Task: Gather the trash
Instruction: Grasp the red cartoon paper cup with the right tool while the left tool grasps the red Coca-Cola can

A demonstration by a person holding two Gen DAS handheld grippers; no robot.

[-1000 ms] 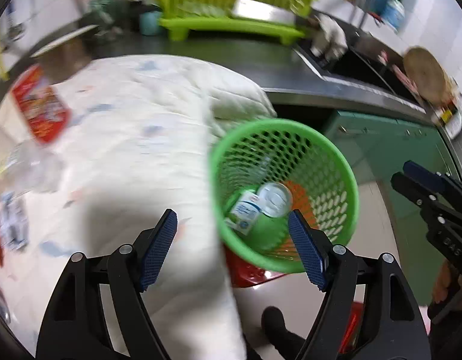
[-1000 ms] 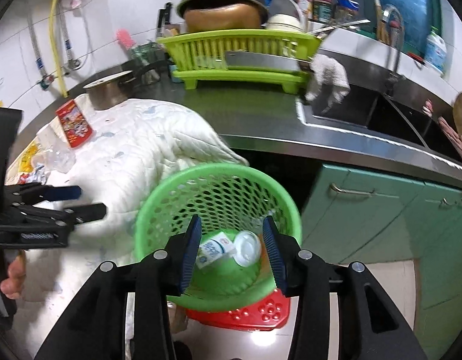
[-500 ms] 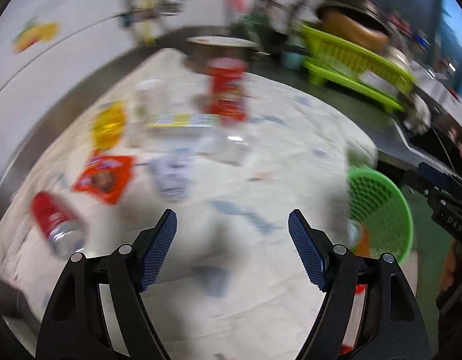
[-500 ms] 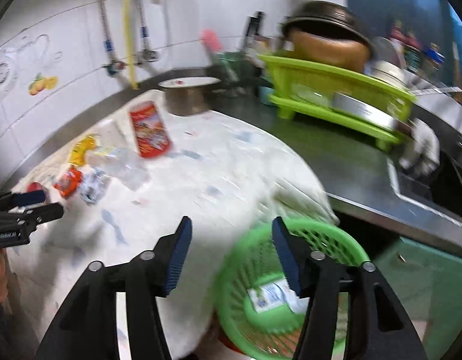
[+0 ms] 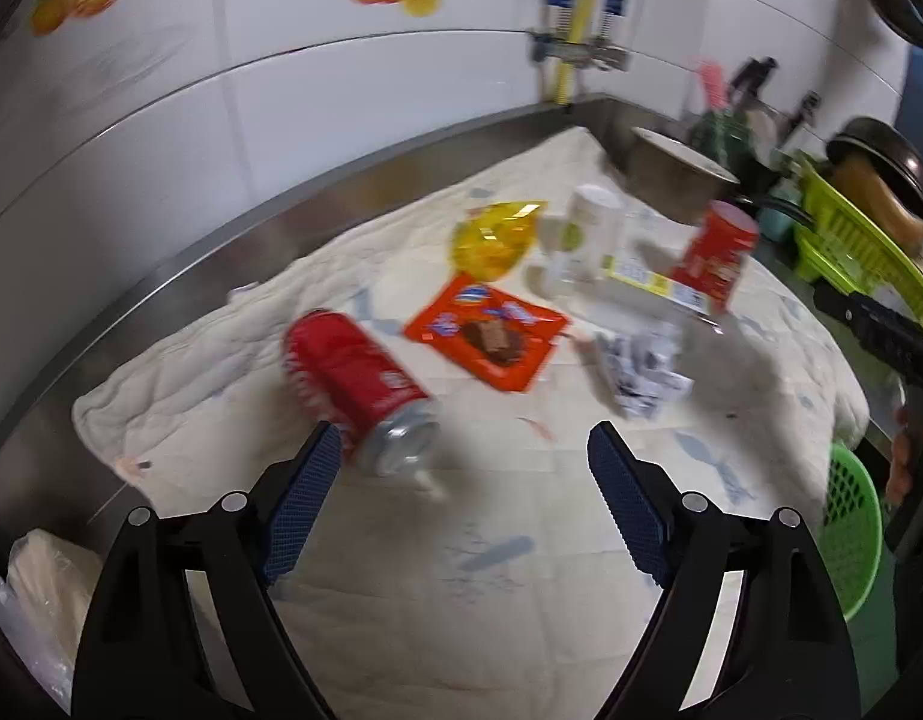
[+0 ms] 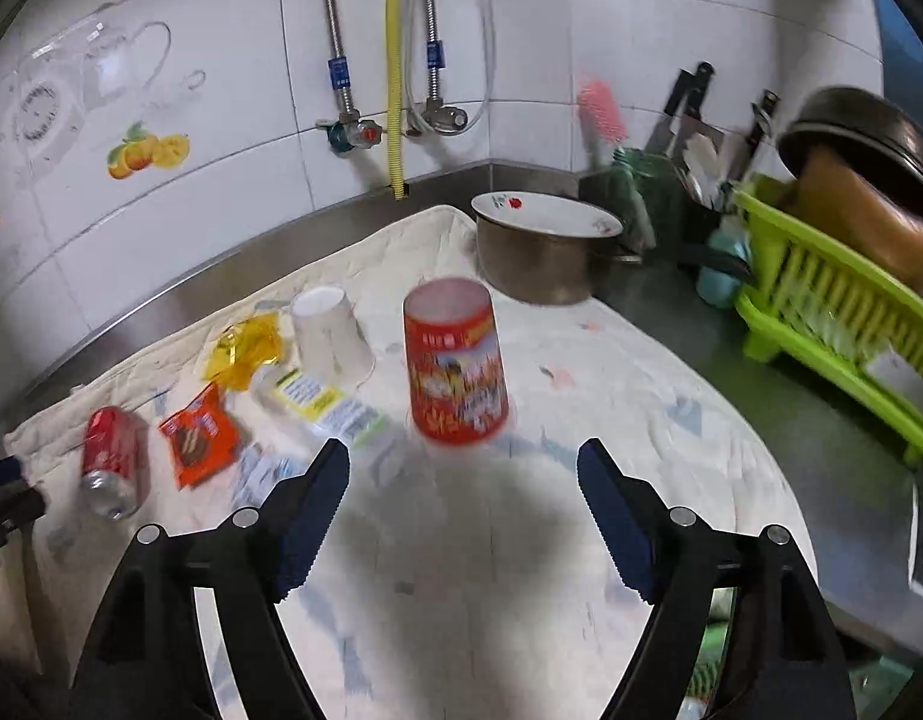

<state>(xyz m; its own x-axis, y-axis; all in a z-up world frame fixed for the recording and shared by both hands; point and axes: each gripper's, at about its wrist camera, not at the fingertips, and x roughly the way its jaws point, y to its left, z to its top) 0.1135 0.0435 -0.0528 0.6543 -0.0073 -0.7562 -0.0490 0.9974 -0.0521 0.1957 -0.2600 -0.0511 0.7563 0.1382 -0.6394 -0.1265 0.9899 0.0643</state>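
Trash (image 5: 497, 339) blurred on quilt (image 5: 521, 540); crumpled wrapper (image 5: 641, 372), probably paper.

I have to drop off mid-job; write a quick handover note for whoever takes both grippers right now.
Left gripper: empty, jaws opening, aimed just past the red soda can lying on its side.
Right gripper: empty, jaws opening, facing the red paper cup standing upside down.
Also on the white cloth: orange wrapper, yellow wrapper, white cup, a clear plastic bottle, crumpled paper.
Green basket sits below the counter edge on the right.
Done: cannot tell from here.
Left: all the above go in the basket.
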